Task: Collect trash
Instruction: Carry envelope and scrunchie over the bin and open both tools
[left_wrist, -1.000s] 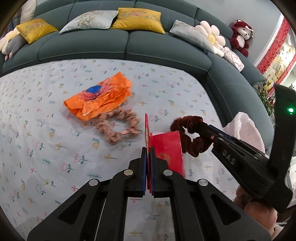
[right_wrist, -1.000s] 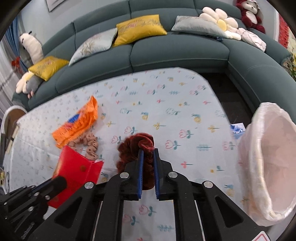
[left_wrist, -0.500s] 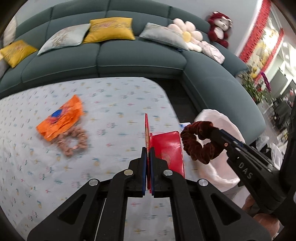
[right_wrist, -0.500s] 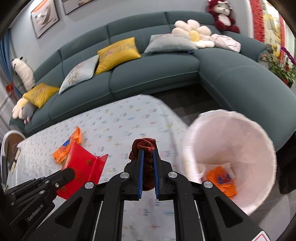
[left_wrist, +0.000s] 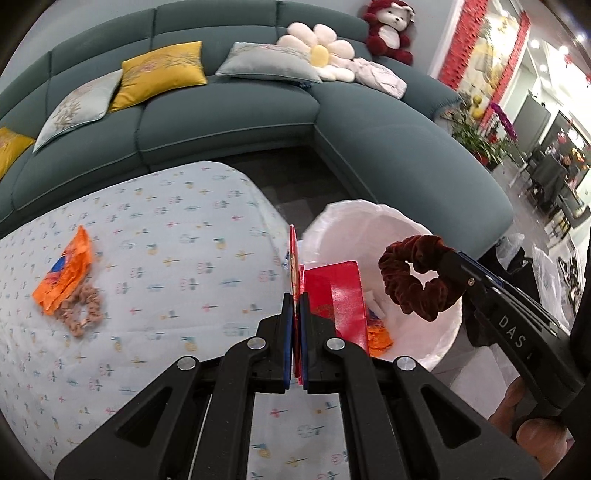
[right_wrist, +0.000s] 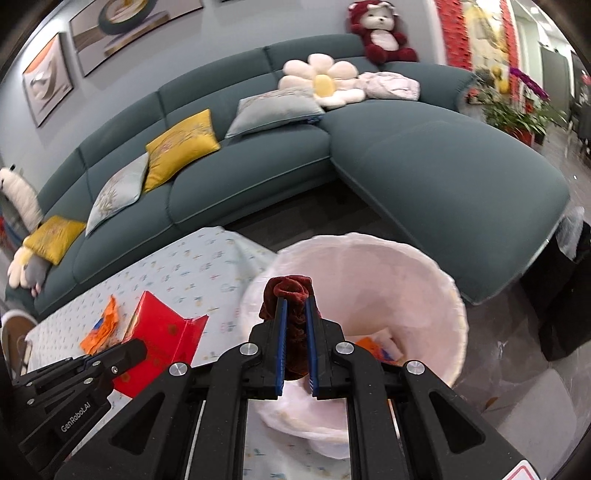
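My left gripper (left_wrist: 294, 299) is shut on a folded red card packet (left_wrist: 340, 295), held at the table's right edge beside the bin; it also shows in the right wrist view (right_wrist: 162, 332). My right gripper (right_wrist: 294, 306) is shut on a dark red velvet scrunchie (right_wrist: 288, 291), held over the white-lined bin (right_wrist: 424, 280). The scrunchie (left_wrist: 413, 273) hangs above the bin's mouth (left_wrist: 369, 221) in the left wrist view. Orange trash (right_wrist: 373, 345) lies inside the bin. An orange wrapper (left_wrist: 64, 273) and a beige scrunchie (left_wrist: 81, 310) lie on the table at the left.
The table has a floral cloth (left_wrist: 166, 236). A dark teal sectional sofa (right_wrist: 424, 166) with cushions and plush toys curves behind and to the right of the bin. A dark bag (right_wrist: 565, 295) stands on the floor at the right.
Both grippers have swung right, away from the table's middle toward the bin. The scrunchie now hangs over the bin's mouth and the red packet is at the bin's edge.
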